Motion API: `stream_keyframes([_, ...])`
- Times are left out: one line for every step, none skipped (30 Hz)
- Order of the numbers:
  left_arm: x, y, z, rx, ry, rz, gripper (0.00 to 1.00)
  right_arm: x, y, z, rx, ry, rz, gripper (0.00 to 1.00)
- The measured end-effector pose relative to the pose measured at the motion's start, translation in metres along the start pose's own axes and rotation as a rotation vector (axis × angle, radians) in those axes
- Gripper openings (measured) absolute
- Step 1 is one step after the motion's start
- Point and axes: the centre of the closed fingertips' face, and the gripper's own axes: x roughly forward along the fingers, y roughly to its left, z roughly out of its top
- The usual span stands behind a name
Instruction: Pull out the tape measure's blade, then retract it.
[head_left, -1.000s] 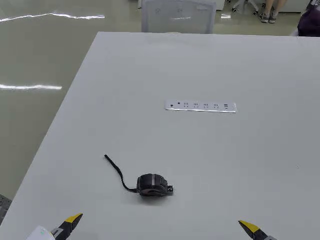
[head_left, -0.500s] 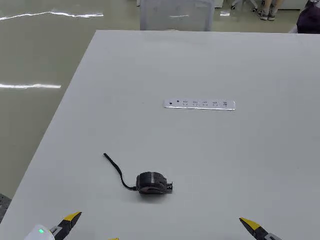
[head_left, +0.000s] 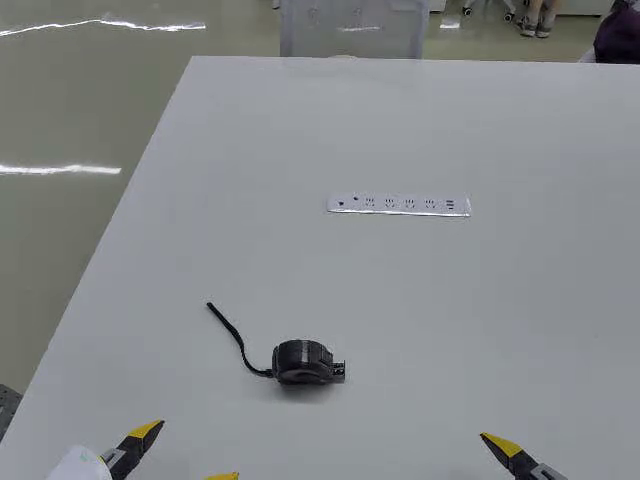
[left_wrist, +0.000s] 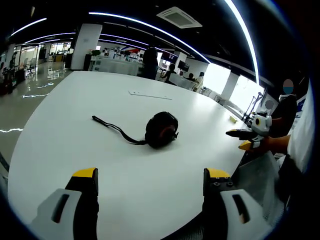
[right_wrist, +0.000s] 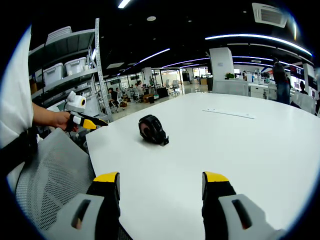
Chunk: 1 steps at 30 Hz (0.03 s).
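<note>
1. Left gripper (left_wrist: 150, 175), in its own view, has its yellow-tipped jaws wide apart and holds nothing. Ahead of it the black tape measure (left_wrist: 161, 129) lies on the white table (left_wrist: 60, 100). A black strap (left_wrist: 116, 130) trails from the tape measure toward the left of this view. Far off at the right, a hand (left_wrist: 274, 144) holds the right gripper (left_wrist: 241, 139).
2. In the right gripper view, the right gripper's jaws are wide apart too, and empty. The tape measure lies on the table ahead, a little left of the middle, well apart from the jaws. The left gripper shows at the left, past the table edge.
3. In the head view, the tape measure lies near the front edge of the table, between the two grippers and a bit beyond them, touching neither. Its blade is wound in, with a small end piece on the right side of the case. A white power strip (head_left: 398, 205) lies farther back, well apart.
</note>
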Motion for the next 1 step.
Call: stream_keyframes([0.0001, -0.0005, 0.0002, -0.003, -0.002, -0.002, 0.85, -0.0002, 0.0, -0.0005, 0.001, -0.001, 0.0, 0.67])
